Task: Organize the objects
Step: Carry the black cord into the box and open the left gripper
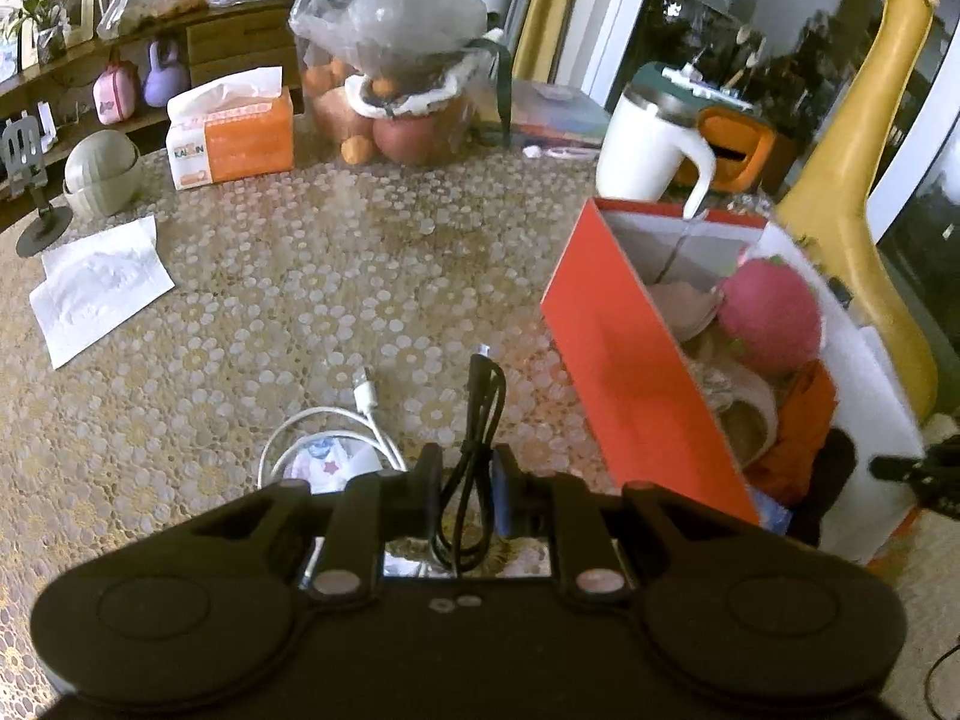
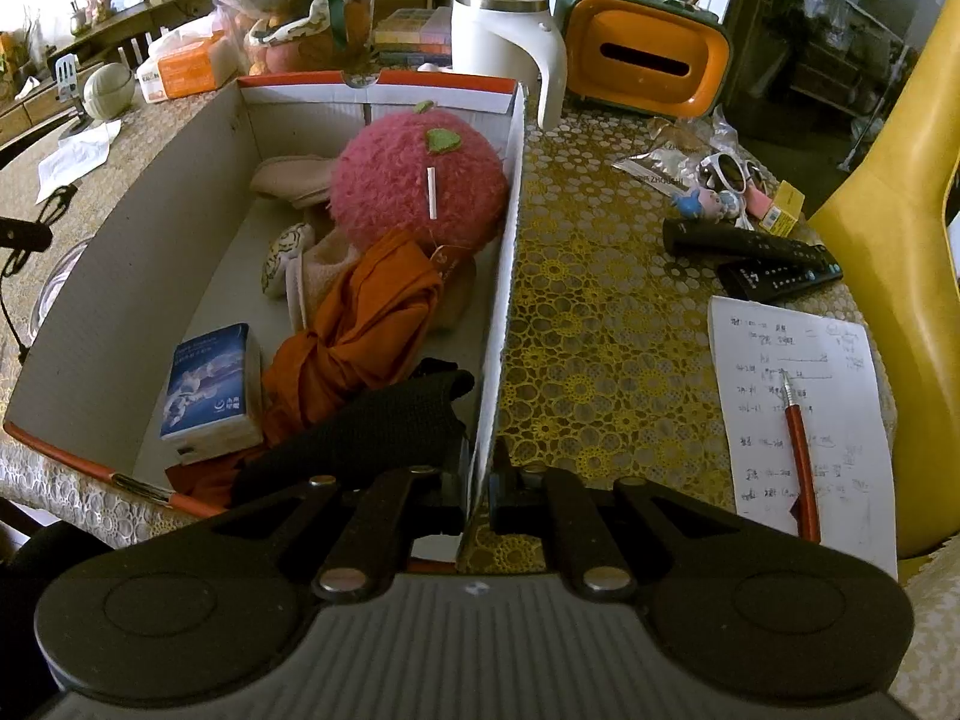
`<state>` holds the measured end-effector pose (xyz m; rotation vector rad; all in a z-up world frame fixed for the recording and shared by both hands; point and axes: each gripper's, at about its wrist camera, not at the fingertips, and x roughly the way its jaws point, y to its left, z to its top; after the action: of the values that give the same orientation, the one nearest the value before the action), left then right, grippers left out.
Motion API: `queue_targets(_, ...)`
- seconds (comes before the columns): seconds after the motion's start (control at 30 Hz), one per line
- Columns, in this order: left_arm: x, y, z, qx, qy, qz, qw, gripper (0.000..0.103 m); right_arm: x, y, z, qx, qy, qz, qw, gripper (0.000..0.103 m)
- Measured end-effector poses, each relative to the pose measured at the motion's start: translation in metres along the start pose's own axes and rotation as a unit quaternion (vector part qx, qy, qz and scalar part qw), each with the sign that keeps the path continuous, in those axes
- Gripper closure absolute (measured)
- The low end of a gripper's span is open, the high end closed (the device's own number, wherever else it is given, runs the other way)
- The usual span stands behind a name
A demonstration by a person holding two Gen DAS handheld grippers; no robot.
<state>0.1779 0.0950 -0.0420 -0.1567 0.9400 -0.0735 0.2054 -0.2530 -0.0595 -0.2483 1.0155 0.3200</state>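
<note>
The black cable (image 1: 477, 450), folded in loops, is pinched between the fingers of the left hand-held gripper (image 1: 468, 498), its plug pointing far over the tabletop (image 1: 336, 276). Just left lies a coiled white cable (image 1: 336, 438). To the right stands the orange box (image 1: 624, 360) (pink plush (image 2: 417, 183), orange cloth (image 2: 366, 324), tissue pack (image 2: 210, 387) inside). The right hand-held gripper (image 2: 478, 495) is clamped narrow on the box's right wall (image 2: 507, 276).
</note>
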Motion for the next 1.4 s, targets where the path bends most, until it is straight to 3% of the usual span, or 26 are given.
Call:
queue_targets(0.2,-0.019,-0.014,0.006,0.006,-0.002,-0.019,0.9998,0.089,0.0,0.0,0.001,0.0,0.0,0.0,1.0,0.097)
queue_targets(0.6,-0.058,-0.076,0.041,0.057,-0.046,-0.083,0.9938,0.088,0.001,0.0,0.004,-0.002,-0.002,0.0,1.0,0.097)
queue_targets(0.97,-0.031,-0.148,0.042,0.11,-0.031,-0.124,0.9857,0.088,0.001,0.0,0.005,-0.002,-0.003,0.0,1.0,0.097)
queue_targets(1.4,0.028,-0.191,0.017,0.154,0.03,-0.111,0.9813,0.088,0.002,0.001,0.005,0.0,-0.005,0.002,1.0,0.097)
